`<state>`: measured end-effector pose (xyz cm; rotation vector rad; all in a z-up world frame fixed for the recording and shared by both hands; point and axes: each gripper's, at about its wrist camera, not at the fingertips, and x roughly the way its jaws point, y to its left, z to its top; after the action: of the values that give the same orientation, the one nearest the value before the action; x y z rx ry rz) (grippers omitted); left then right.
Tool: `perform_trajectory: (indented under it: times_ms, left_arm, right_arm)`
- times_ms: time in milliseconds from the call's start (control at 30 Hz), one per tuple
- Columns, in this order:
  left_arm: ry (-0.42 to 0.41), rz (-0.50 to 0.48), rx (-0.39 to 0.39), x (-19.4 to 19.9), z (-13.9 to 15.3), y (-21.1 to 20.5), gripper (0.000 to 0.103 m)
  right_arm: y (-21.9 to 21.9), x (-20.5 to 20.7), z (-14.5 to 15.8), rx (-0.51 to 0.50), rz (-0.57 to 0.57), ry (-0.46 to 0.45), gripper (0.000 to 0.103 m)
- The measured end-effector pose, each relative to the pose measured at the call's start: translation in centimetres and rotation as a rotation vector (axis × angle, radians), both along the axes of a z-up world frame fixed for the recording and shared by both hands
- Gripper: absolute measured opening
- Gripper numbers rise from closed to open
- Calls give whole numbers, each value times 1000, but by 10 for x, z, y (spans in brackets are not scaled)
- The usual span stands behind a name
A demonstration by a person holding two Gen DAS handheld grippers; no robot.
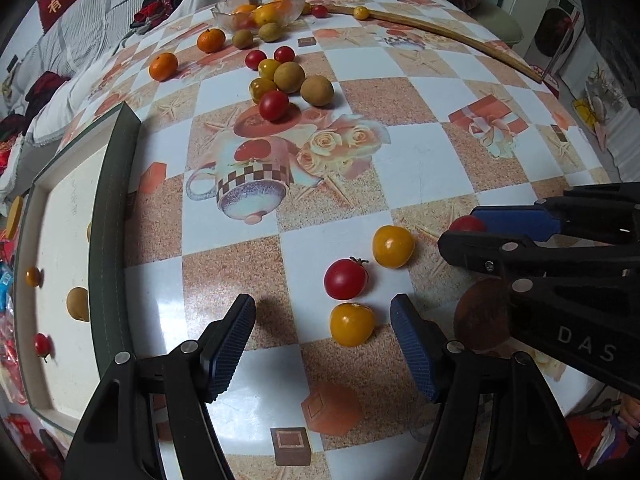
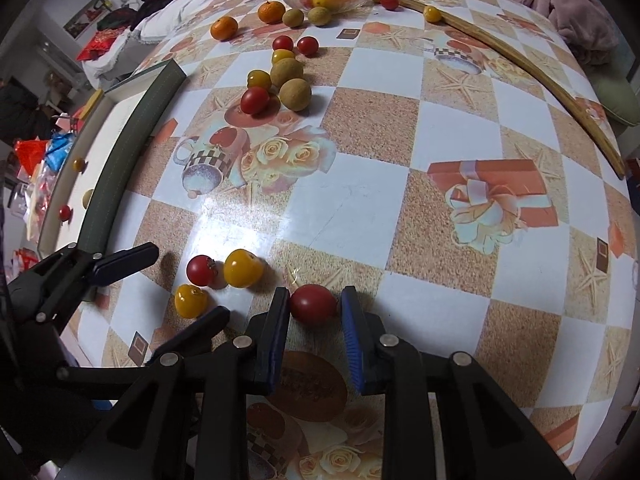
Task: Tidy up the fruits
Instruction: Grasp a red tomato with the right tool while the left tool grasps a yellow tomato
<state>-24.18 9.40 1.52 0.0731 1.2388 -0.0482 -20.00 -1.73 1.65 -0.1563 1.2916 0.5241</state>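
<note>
You are holding the left gripper [image 1: 323, 340] with its jaws spread wide over the table [image 1: 420, 152], and a yellow tomato [image 1: 351, 323] is lying just ahead between them, touching neither pad. You are holding the right gripper [image 2: 315, 312] with its jaws open around a red tomato [image 2: 313, 303], which is sitting between the tips, close to the left pad, contact unclear. Just beyond the left jaws, a stemmed red tomato [image 1: 345, 278] and a second yellow tomato [image 1: 393, 246] are lying side by side. To the left of those jaws, the tray [image 1: 110, 216] is already holding a few small fruits. Farther ahead, a cluster of mixed fruits [image 1: 290, 80] is resting, and beyond it a glass bowl [image 1: 259, 7] is holding oranges.
</note>
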Motion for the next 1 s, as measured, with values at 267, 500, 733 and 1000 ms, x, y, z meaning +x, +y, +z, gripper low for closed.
perform_trajectory:
  times_ms: [267,500,733,1000]
  left_arm:
    - [25,-3,-66,-1,3,-3,29]
    - [32,87,-164,-6,12,22,29]
    - [2,124,-169,-11,28,44,29]
    - [35,119,-151,-13,9,45,29]
  right_arm:
    - [-14,7,-1,64,-57,60,25]
    - [-17,4,4,80,-81,68,25]
    - [-9,3,13,86,-82,66,25]
    - [-4,1,4,49,-75,78,25]
